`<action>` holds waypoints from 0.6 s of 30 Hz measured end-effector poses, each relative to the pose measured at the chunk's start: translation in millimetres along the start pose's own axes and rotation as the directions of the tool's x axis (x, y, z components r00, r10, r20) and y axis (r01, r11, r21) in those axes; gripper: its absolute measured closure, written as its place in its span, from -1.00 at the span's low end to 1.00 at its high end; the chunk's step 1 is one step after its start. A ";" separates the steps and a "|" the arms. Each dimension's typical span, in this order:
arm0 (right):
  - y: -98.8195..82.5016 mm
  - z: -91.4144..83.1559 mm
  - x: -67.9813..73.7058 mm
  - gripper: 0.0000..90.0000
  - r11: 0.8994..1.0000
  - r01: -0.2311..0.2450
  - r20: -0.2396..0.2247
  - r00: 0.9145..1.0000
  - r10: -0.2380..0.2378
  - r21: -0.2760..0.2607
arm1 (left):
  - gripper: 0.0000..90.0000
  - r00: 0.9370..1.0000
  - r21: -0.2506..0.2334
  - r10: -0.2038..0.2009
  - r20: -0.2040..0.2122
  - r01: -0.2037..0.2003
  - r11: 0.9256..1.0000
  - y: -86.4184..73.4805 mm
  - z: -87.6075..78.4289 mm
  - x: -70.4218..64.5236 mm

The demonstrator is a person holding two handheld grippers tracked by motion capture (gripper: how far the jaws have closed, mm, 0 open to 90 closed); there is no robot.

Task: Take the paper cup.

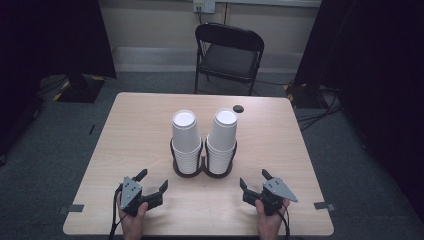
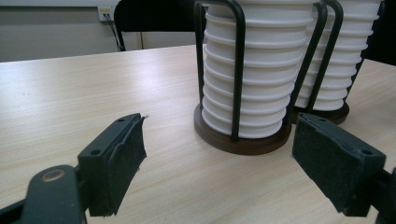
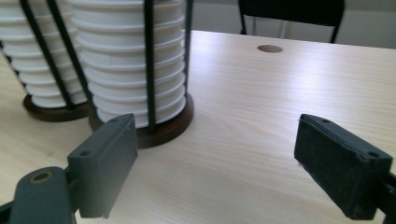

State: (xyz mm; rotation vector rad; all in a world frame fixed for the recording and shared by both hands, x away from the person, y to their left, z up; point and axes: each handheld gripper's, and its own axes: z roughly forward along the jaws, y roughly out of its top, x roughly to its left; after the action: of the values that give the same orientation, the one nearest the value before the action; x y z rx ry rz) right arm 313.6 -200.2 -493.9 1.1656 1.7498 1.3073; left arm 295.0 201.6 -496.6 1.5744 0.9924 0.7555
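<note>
Two stacks of upside-down white paper cups stand in a dark twin wire holder [image 1: 203,172] at the table's middle: the left stack [image 1: 186,140] and the right stack [image 1: 222,140]. My left gripper [image 1: 152,180] rests near the front edge, left of the holder, jaws wide apart with nothing between them. In the left gripper view the left stack [image 2: 254,70] sits just ahead of my gripper [image 2: 217,154]. My right gripper [image 1: 255,178] lies at the front right, also open and empty. In the right gripper view the right stack [image 3: 130,65] stands ahead left of my gripper [image 3: 215,156].
The wooden table [image 1: 145,120] has a round cable hole [image 1: 238,108] behind the cups. A black folding chair [image 1: 227,55] stands beyond the far edge. Dark curtains hang at both sides and cables run on the floor to the right.
</note>
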 end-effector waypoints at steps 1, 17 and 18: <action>0.0 0.0 0.0 -0.72 1.000 0.000 0.000 1.000 0.000 0.000 | -0.63 1.000 0.001 -0.002 0.011 0.002 1.000 0.1 0.2 0.7; 2.0 -1.0 1.9 -0.68 0.998 -0.058 -0.142 0.988 0.060 0.017 | -0.62 1.000 -0.008 -0.014 0.024 0.014 1.000 -0.3 -0.8 2.1; 5.2 -1.6 4.0 -0.67 0.998 -0.063 -0.126 0.990 0.064 0.016 | -0.62 1.000 -0.005 -0.014 0.020 0.014 1.000 -0.1 -0.7 2.5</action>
State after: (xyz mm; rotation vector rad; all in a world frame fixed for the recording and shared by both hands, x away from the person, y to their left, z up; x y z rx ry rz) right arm 312.0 -196.5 -488.5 1.1767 1.8259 1.4377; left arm 295.4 204.2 -496.6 1.5661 0.9854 0.7314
